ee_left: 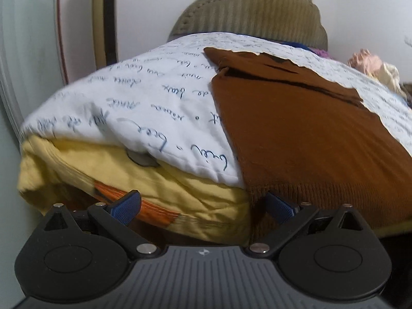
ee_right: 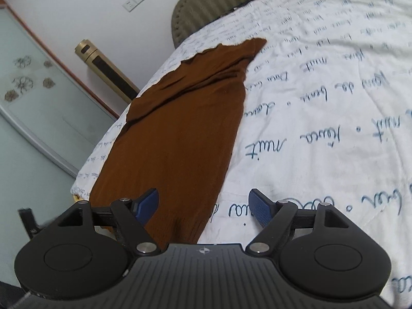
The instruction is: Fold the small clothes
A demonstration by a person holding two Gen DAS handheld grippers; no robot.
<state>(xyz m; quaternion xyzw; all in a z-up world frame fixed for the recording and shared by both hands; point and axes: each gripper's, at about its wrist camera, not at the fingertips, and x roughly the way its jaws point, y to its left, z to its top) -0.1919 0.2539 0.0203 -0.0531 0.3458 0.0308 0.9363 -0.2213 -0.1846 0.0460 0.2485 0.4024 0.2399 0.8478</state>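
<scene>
Brown knit garment [ee_right: 185, 128] lies flat on the script-printed bedspread [ee_right: 322, 103], left gripper [ee_left: 203, 206] and right gripper [ee_right: 206, 206] both spread wide, holding nothing

A white quilted bedspread printed with blue handwritten script [ee_right: 322, 108] covers the bed, its near edge lifted over a yellow sheet with an orange stripe [ee_left: 159, 188]. Behind stands an olive ribbed upholstered headboard [ee_left: 252, 13]. A gold-and-black cylindrical tower [ee_right: 103, 64] stands against the white wall below a white switch plate [ee_right: 135, 1]. A frosted glass door with flower motifs [ee_right: 31, 82] lies alongside.
</scene>
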